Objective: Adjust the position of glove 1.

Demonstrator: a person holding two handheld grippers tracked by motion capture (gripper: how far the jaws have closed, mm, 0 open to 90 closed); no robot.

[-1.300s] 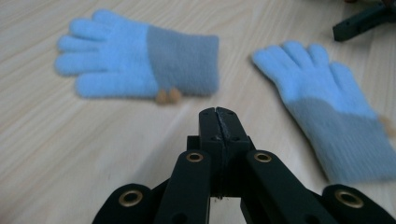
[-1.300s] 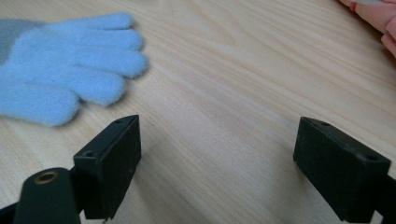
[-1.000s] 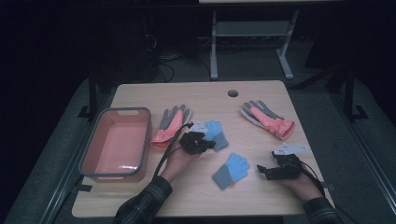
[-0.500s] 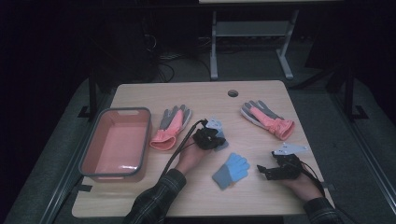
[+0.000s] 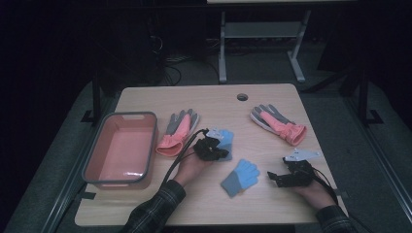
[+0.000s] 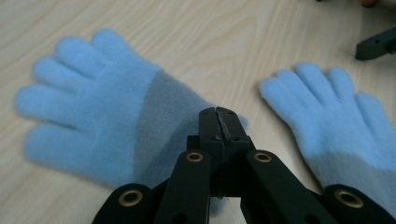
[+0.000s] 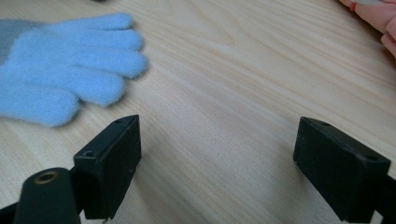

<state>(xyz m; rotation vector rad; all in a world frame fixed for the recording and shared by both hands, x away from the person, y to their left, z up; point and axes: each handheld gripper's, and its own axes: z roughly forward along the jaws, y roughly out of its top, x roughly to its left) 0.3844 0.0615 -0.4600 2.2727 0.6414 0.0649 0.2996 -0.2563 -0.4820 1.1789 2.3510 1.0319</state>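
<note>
My left gripper (image 5: 218,149) sits at the table's middle, jaws pressed together on the grey cuff edge of a blue glove (image 5: 224,137). In the left gripper view that blue glove (image 6: 93,93) lies flat to the left of the left gripper (image 6: 218,116), fingers pointing away. A second blue glove (image 6: 336,121) lies to the right, the same second blue glove (image 5: 240,177) that rests nearer the front edge. My right gripper (image 5: 273,178) stands open just right of it, low over bare wood. Between the wide jaws of the right gripper (image 7: 226,172) is nothing; the second blue glove's fingers (image 7: 65,70) lie off to the upper left.
A pink tray (image 5: 97,160) with a grey rim stands at the left of the wooden table (image 5: 214,104). One pink-and-grey glove (image 5: 177,131) lies beside the tray, another pink-and-grey glove (image 5: 279,124) at the back right. A cable hole (image 5: 242,96) is near the far edge.
The left hand drifted slightly right over the blue glove, then partly back. The glove lies about where it was. The right gripper kept still.
</note>
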